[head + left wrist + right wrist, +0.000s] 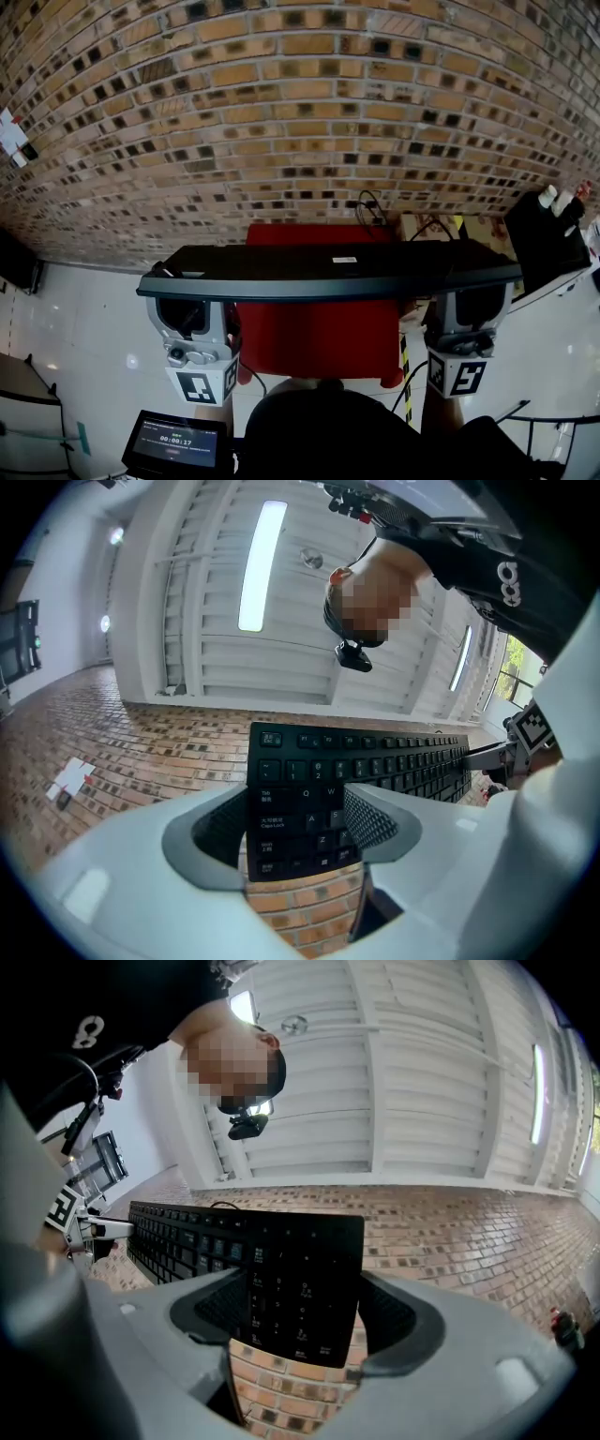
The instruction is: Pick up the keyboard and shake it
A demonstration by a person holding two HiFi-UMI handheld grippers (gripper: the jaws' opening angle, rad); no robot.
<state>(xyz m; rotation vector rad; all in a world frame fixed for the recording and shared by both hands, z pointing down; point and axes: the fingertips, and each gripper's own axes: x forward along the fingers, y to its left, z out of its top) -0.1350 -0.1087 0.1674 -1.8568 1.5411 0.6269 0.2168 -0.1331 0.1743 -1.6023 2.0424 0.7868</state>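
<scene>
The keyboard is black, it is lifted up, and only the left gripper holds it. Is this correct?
No. Both hold it: the left gripper clamps one end of the keyboard and the right gripper the other, as the head view shows. It is black and lifted up.

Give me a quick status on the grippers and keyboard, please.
Left gripper shut on the keyboard, left end. Right gripper shut on its right end. Keyboard held aloft above the red surface, underside up. No obstruction seen.

Head view down; gripper views close, seemingly upward; all share keyboard (328, 272).
</scene>
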